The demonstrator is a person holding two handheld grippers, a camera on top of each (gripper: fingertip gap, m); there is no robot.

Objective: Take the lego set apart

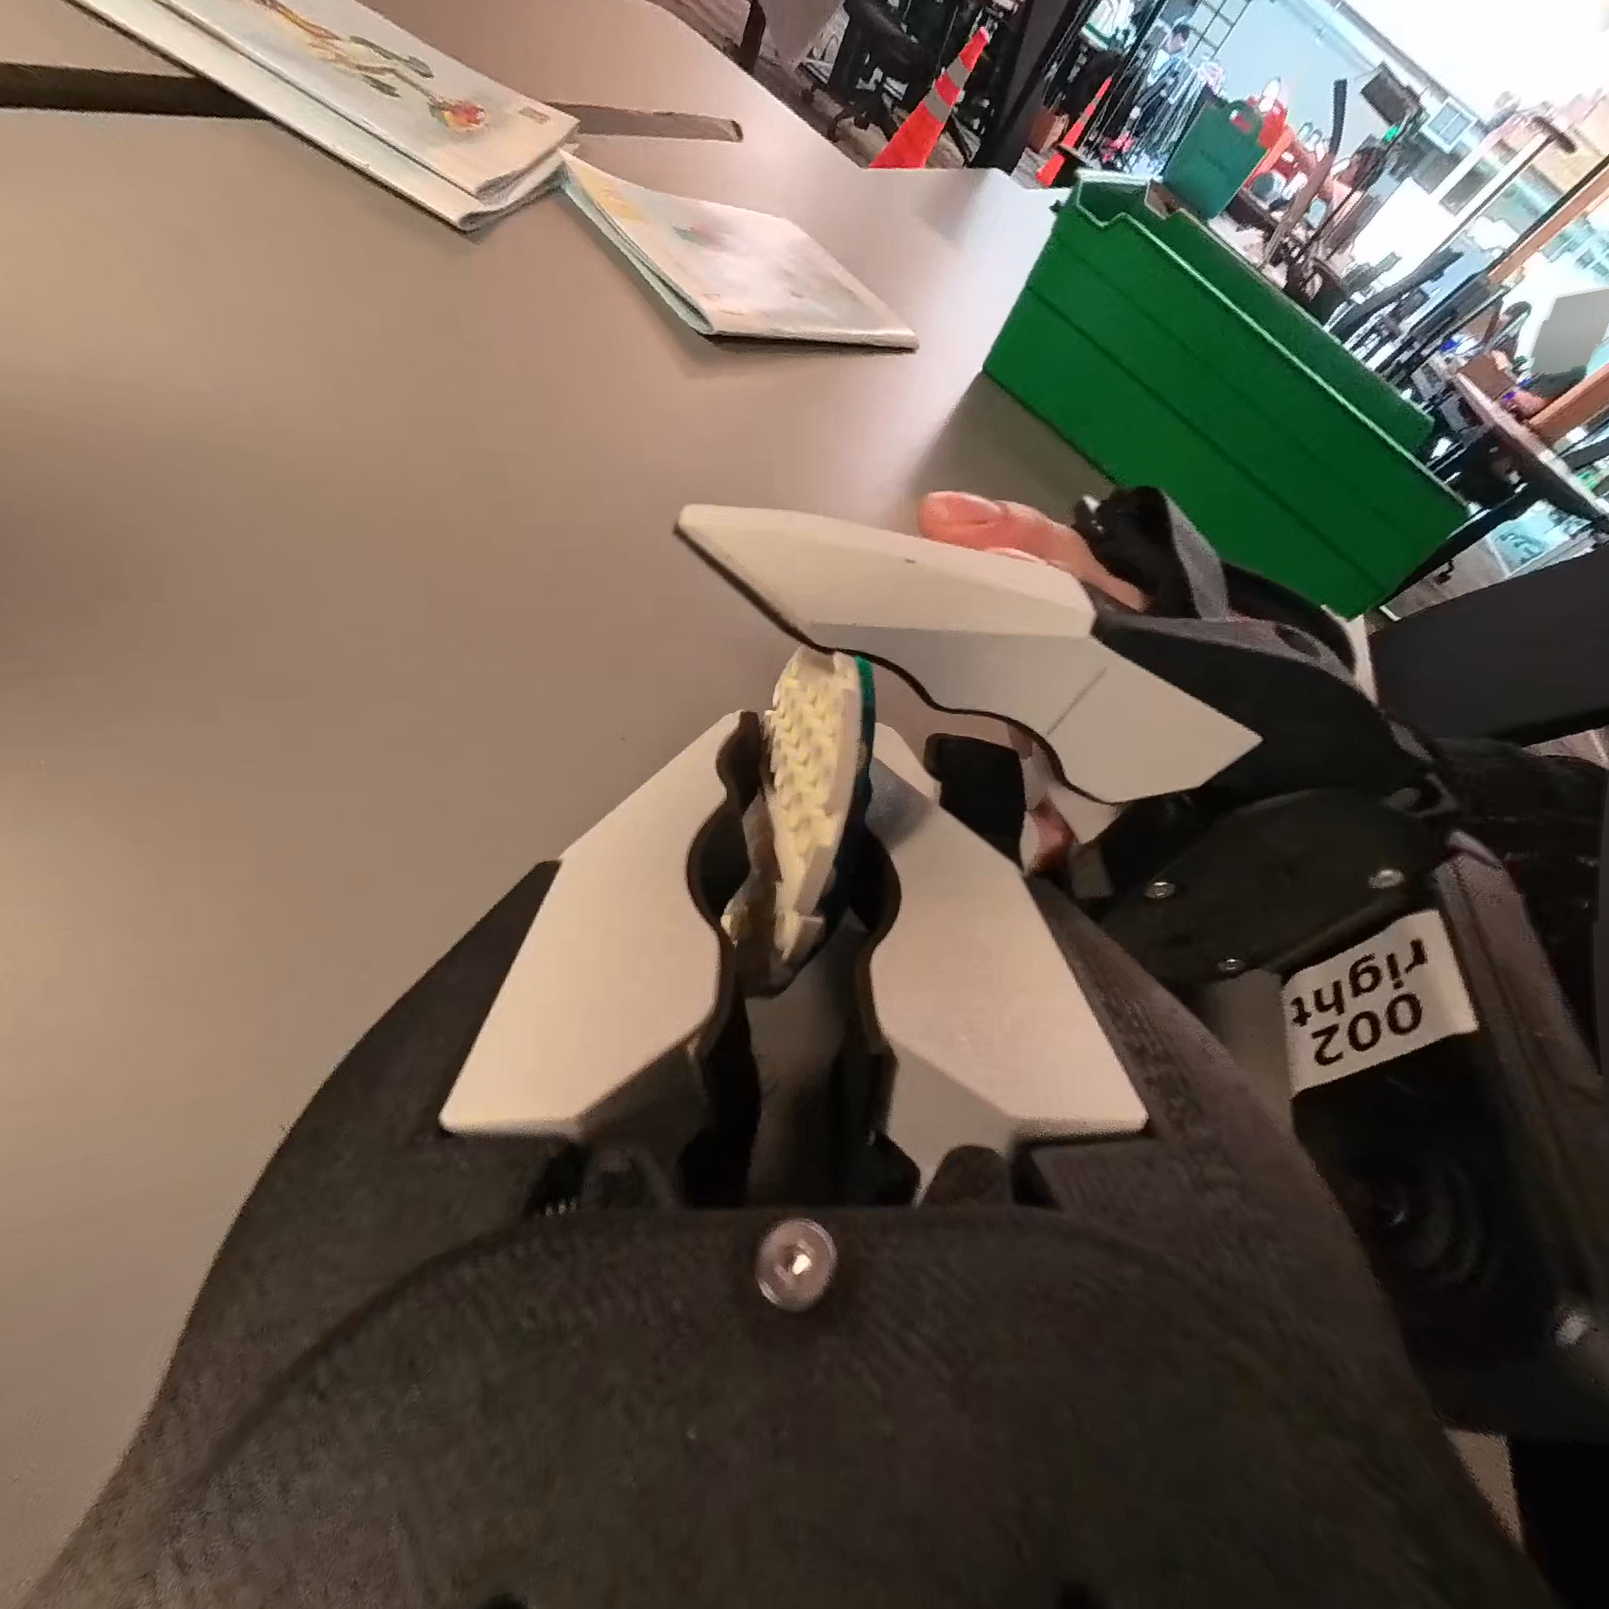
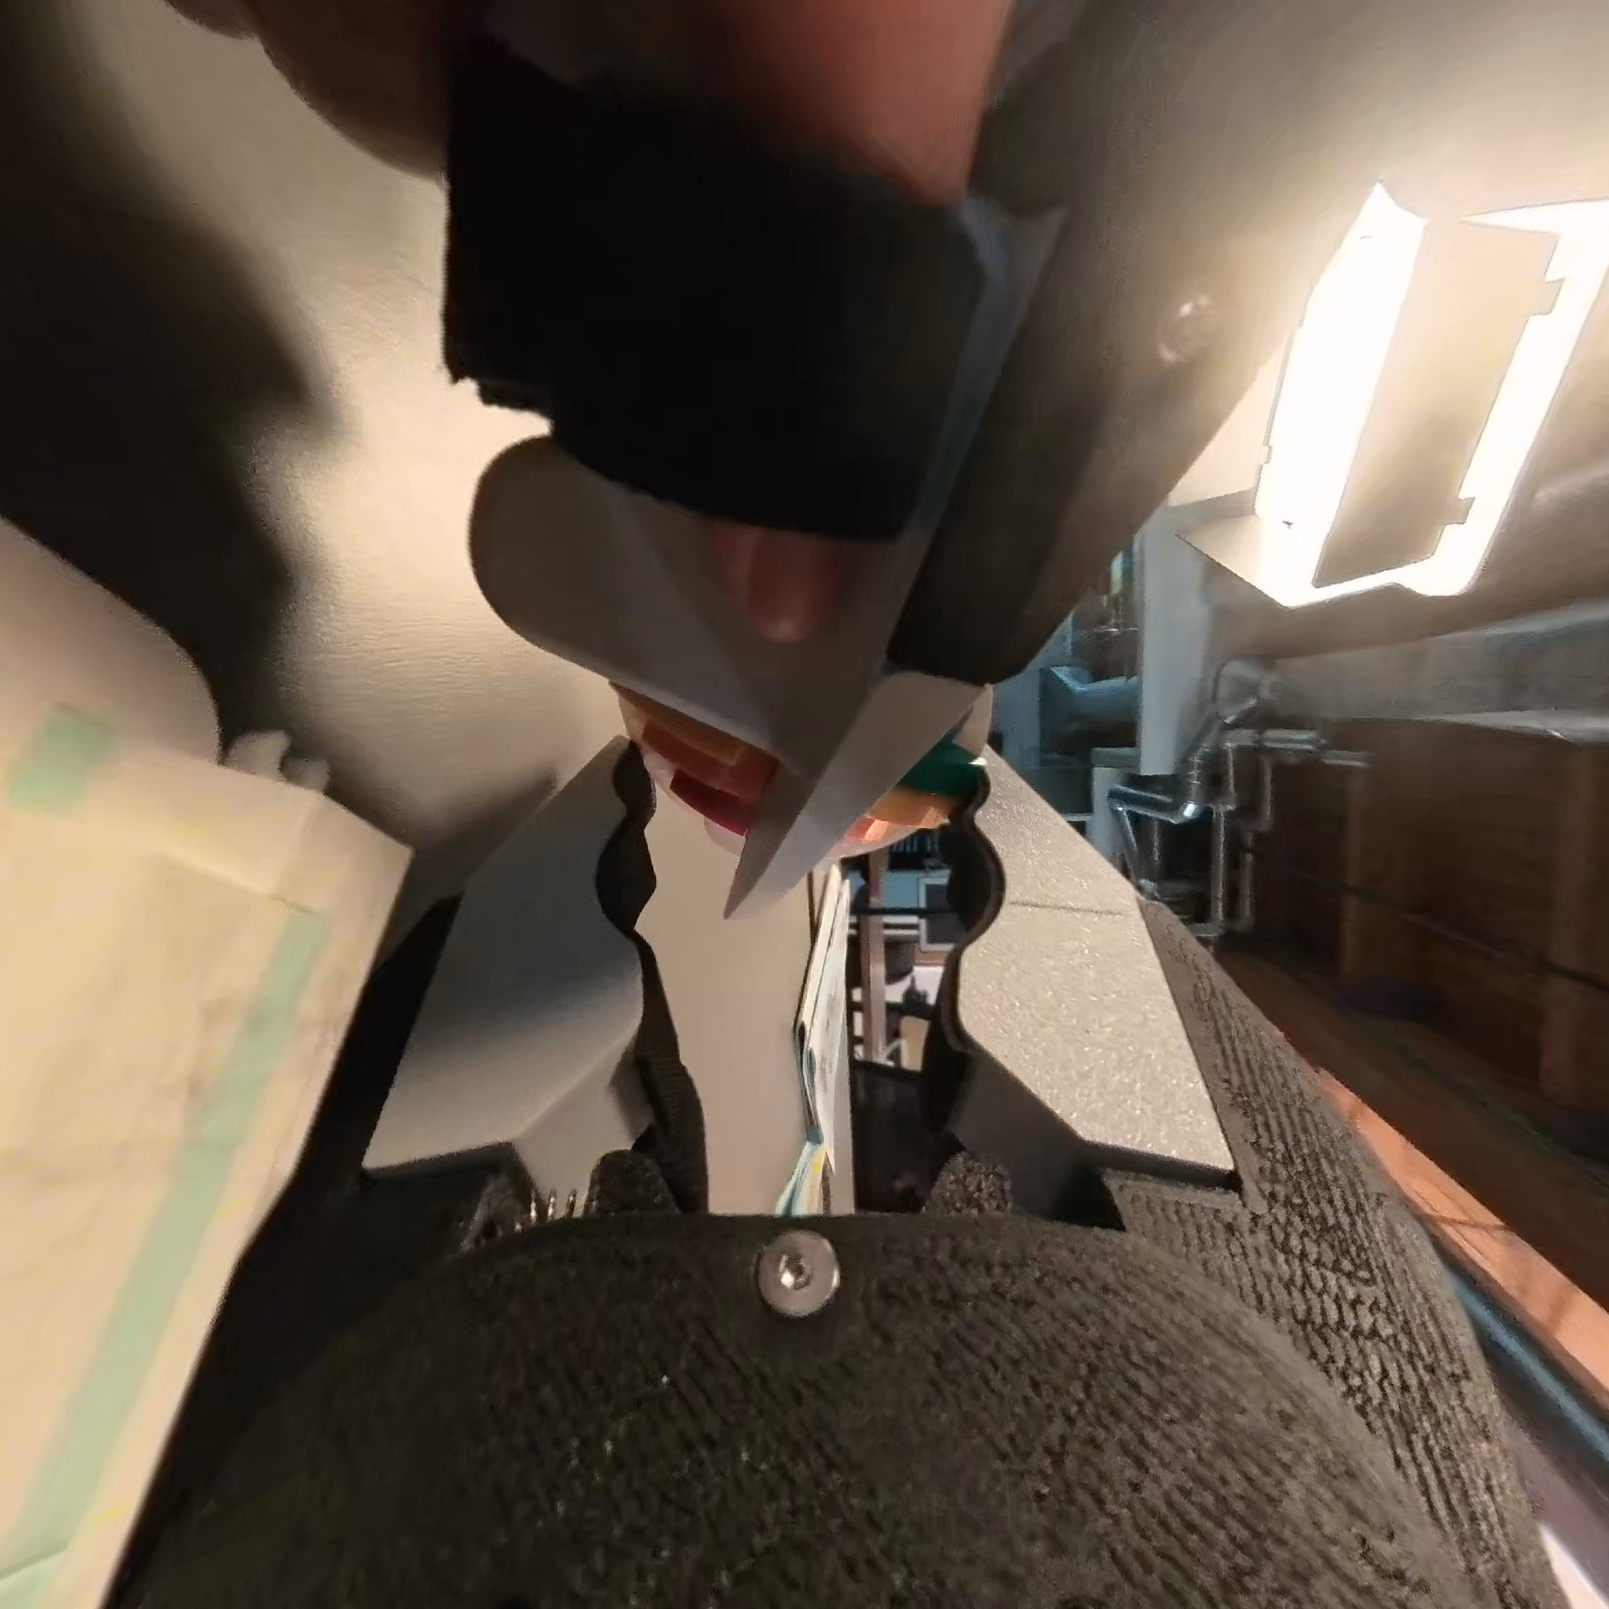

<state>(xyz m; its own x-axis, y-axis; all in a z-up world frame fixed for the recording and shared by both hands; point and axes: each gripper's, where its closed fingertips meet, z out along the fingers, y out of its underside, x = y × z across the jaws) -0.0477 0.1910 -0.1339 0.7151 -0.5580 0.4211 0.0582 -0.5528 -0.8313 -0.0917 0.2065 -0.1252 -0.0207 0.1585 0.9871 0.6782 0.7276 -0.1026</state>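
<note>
While the left gripper (image 1: 805, 740) clamps a small round lego piece (image 1: 805, 784) between its grey fingers (image 1: 627, 923), the piece stands on edge above the grey tabletop (image 1: 348, 566), its cream underside turned to the camera and a dark green rim showing along the far edge. The jaws sit narrow around it, and the piece fills the wavy notch between them.

From the right side the right gripper (image 1: 879, 627) reaches in, one of its long grey fingers (image 1: 888, 583) lying across the top of the piece and touching its upper edge. A person's fingertips (image 1: 984, 522) show behind that gripper. In the right wrist view, the right gripper (image 2: 797, 766) has its jaws set fairly wide on either side of the lego piece (image 2: 723, 766), which shows orange, red and green parts here; the left gripper's finger (image 2: 784, 784) crosses in front of it, so I cannot tell whether the right jaws actually press on the piece.

Farther back on the tabletop lie two booklets (image 1: 366, 96), one partly over the other. A green bin (image 1: 1219, 392) stands at the tabletop's far right, with orange traffic cones (image 1: 932, 113) beyond it.
</note>
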